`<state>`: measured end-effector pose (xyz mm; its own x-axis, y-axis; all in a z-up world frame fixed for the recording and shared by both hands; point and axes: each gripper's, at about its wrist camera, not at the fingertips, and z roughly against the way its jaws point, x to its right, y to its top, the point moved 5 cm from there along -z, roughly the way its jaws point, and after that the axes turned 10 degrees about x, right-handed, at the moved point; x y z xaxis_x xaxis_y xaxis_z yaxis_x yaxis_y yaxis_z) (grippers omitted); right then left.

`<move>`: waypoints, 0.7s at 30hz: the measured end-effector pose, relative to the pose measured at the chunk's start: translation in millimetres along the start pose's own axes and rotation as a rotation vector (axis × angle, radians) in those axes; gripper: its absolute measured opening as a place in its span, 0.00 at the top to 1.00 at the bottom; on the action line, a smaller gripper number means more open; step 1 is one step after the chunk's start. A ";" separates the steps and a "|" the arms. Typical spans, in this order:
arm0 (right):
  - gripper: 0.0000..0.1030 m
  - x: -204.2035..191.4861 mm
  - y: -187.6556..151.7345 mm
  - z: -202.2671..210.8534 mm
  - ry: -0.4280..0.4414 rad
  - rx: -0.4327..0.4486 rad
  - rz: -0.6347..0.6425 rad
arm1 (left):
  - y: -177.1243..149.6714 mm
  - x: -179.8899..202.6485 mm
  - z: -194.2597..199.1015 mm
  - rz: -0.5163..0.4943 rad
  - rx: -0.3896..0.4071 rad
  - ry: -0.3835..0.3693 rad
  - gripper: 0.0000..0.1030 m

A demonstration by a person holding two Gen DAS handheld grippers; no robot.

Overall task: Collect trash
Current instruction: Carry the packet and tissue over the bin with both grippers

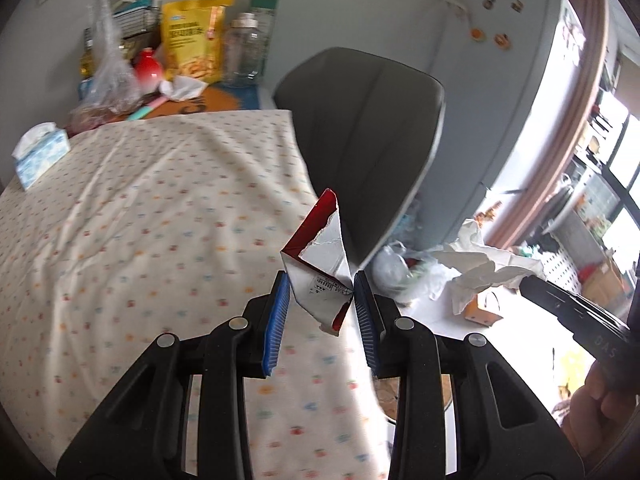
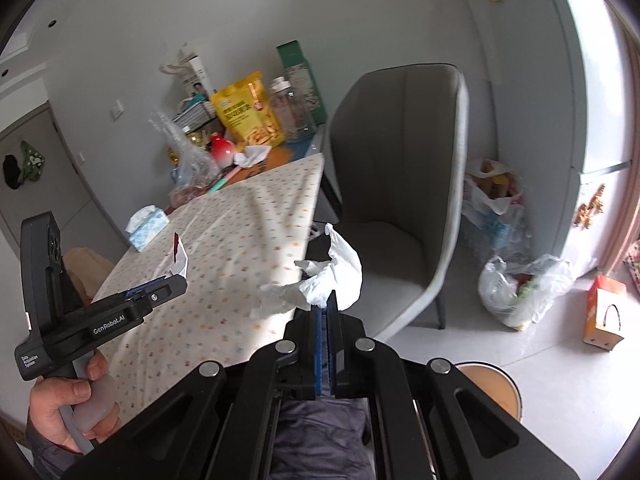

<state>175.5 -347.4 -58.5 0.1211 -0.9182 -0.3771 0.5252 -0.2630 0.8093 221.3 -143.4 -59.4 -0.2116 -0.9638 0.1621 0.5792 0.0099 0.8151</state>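
Note:
My left gripper (image 1: 322, 286) is shut on a torn red and silver wrapper (image 1: 320, 256), held above the right edge of the table; the gripper with its wrapper (image 2: 179, 258) also shows in the right wrist view (image 2: 170, 280). My right gripper (image 2: 327, 300) is shut on a crumpled white tissue (image 2: 324, 276), held past the table's edge in front of the grey chair (image 2: 400, 184). The tissue also shows in the left wrist view (image 1: 484, 268), at the tip of the right gripper (image 1: 524, 282).
The table has a dotted cloth (image 1: 140, 220). A tissue box (image 1: 40, 154), snack bag (image 1: 196, 40), jar (image 1: 244, 48), red vase (image 1: 149, 68) and crumpled paper (image 1: 182, 89) stand at its far end. Plastic bags (image 2: 520, 288), an orange paper bag (image 2: 604, 312) and a round bin (image 2: 496, 388) are on the floor by the fridge (image 2: 560, 80).

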 end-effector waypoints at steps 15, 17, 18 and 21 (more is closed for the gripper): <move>0.97 84.7 -27.1 13.6 -0.115 -0.037 -0.080 | -29.1 82.4 -49.4 -0.096 -0.119 -0.082 0.68; 0.97 97.8 -32.0 14.8 -0.130 -0.044 -0.096 | -32.5 90.0 -55.1 -0.107 -0.130 -0.086 0.68; 0.97 102.6 -34.5 15.1 -0.135 -0.047 -0.103 | -34.7 94.0 -58.6 -0.113 -0.137 -0.087 0.68; 0.97 118.7 -43.9 14.7 -0.152 -0.061 -0.126 | -44.1 106.3 -68.5 -0.132 -0.163 -0.094 0.68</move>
<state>154.4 -449.2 -132.2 -0.0742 -0.9146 -0.3975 0.5784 -0.3642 0.7300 227.2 -264.5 -116.2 -0.3622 -0.9246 0.1178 0.6598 -0.1650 0.7331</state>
